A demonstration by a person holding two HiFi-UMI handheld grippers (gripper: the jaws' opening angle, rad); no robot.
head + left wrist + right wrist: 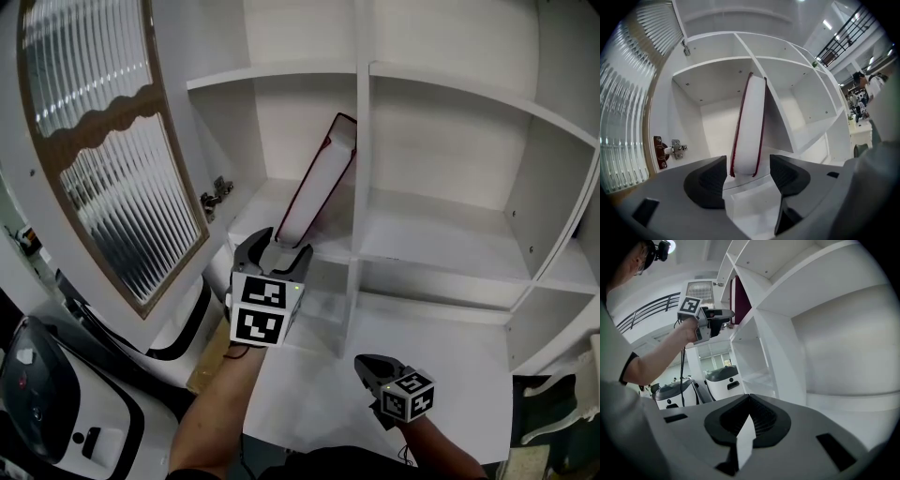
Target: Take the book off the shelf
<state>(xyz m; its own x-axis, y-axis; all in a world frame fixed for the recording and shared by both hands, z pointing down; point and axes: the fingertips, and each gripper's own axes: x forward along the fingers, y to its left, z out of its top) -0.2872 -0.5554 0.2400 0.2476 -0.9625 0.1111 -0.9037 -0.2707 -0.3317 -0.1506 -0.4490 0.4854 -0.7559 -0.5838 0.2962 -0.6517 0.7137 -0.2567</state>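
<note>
book [750,126]: long axis leaned up and away, foot between jaws, untouched
left claw [747,180]: released, nearer
right claw [747,420]: clenched, empty

Shelving: a white cupboard [469,97] stands ahead of me, split into open compartments.
Door: swung open at my left [103,141], ribbed glass in a brown, wavy-edged frame; a metal hinge [217,195] sits on the cupboard's side wall.
Floor: white-and-black machines [47,394] are parked below me, at the left.
Overhead: strip lights [828,24] on the ceiling, and a dark railing [843,36] along an upper level.
</note>
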